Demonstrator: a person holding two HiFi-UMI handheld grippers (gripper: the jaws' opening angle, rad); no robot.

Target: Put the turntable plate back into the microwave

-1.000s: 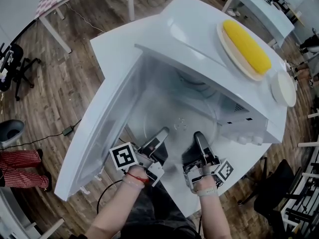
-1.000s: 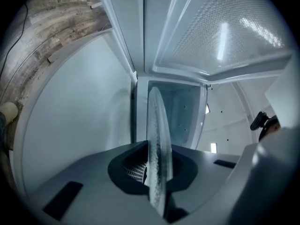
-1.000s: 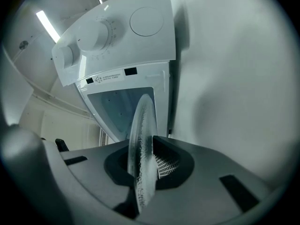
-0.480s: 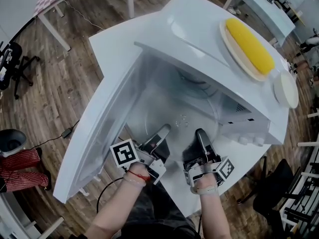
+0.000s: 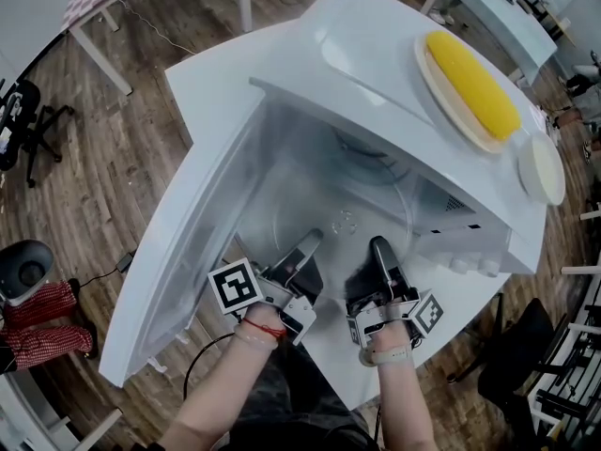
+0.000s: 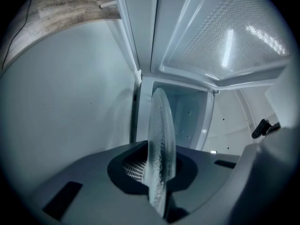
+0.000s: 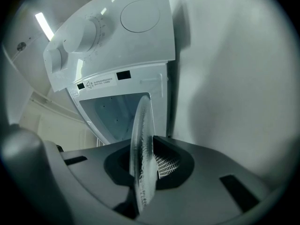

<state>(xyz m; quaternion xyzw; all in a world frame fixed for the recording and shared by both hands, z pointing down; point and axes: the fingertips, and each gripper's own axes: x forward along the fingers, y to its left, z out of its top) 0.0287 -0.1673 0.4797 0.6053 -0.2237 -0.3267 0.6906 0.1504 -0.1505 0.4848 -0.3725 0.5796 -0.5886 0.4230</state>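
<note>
The clear glass turntable plate [image 5: 331, 205] lies nearly level, mostly inside the open white microwave [image 5: 376, 73]. My left gripper [image 5: 311, 244] is shut on the plate's near rim at the left. My right gripper [image 5: 379, 249] is shut on the near rim at the right. In the left gripper view the plate [image 6: 161, 139] shows edge-on between the jaws of the left gripper [image 6: 157, 172], with the cavity's back wall behind it. In the right gripper view the plate [image 7: 142, 144] sits edge-on in the right gripper [image 7: 145, 172], below the control panel dials [image 7: 79, 34].
The microwave door [image 5: 183, 242] hangs open to the left. On top of the microwave rest a corn cob [image 5: 474, 83] on a plate and a small white dish [image 5: 542, 169]. A person's red checked trousers [image 5: 38, 327] and a black chair [image 5: 23, 111] are at the left.
Both grippers and the plate have shifted a little deeper into the microwave cavity. Both stay shut on the rim.
</note>
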